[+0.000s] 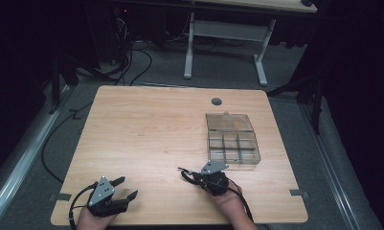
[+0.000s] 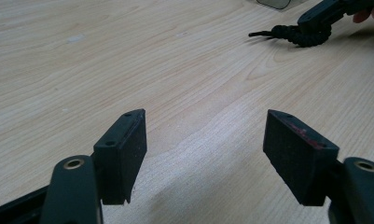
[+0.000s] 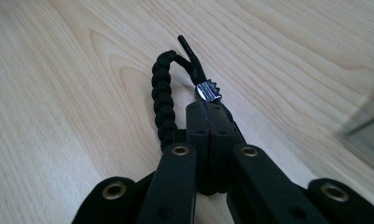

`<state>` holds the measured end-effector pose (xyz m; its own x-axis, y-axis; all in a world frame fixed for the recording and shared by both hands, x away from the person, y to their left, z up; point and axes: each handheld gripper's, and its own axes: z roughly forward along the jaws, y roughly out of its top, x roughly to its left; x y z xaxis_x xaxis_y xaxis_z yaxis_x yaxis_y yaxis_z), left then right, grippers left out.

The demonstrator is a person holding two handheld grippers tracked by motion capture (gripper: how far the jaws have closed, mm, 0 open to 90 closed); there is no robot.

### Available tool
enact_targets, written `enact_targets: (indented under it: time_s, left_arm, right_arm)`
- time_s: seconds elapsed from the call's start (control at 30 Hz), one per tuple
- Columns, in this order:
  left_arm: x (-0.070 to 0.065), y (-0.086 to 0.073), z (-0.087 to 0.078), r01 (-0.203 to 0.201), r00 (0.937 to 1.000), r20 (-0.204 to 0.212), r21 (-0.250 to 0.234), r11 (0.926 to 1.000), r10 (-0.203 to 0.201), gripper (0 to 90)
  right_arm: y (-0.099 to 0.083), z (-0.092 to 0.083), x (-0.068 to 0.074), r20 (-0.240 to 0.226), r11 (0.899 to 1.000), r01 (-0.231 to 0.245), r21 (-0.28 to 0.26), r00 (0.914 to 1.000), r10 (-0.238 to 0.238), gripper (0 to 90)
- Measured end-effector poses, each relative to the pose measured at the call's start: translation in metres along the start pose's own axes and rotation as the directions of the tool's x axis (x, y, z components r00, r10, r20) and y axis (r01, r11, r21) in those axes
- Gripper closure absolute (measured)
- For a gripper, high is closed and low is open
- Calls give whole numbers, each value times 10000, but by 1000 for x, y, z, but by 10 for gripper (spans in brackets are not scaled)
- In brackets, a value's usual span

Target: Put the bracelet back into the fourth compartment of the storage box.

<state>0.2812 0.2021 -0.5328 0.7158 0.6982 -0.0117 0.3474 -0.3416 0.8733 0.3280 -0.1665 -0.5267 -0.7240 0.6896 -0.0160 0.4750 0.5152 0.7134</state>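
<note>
Pale wood tabletop [image 1: 146, 139] runs under both my hands. My right gripper [image 3: 210, 109] is clamped tight on one black braided bracelet [image 3: 162, 100], beside its single metal bead [image 3: 208, 91], the loop trailing on the wood just short of one clear compartment box [image 1: 231, 139] with its lid open. I judge a low carry keeps the loop from snagging the rim. My left gripper [image 2: 205, 140] rests wide, holding nothing.
</note>
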Motion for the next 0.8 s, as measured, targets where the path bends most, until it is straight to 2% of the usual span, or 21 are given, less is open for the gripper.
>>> enact_targets:
  time_s: [0.33, 0.57, 0.8]
  left_arm:
    - [0, 0, 0, 1, 10000, -1, 37, 10000, -1, 308]
    - [0, 0, 1, -7, 10000, -7, 78, 10000, 7, 308]
    - [0, 0, 1, -3, 10000, -12, 81, 10000, 3, 308]
  right_arm:
    - [-23, -24, -13, 108, 9996, -279, 53, 9996, 278, 899]
    - [-41, -41, -24, 390, 9981, -610, 56, 9974, 607, 898]
    - [-52, -53, -29, 700, 9967, -805, 70, 9944, 798, 896]
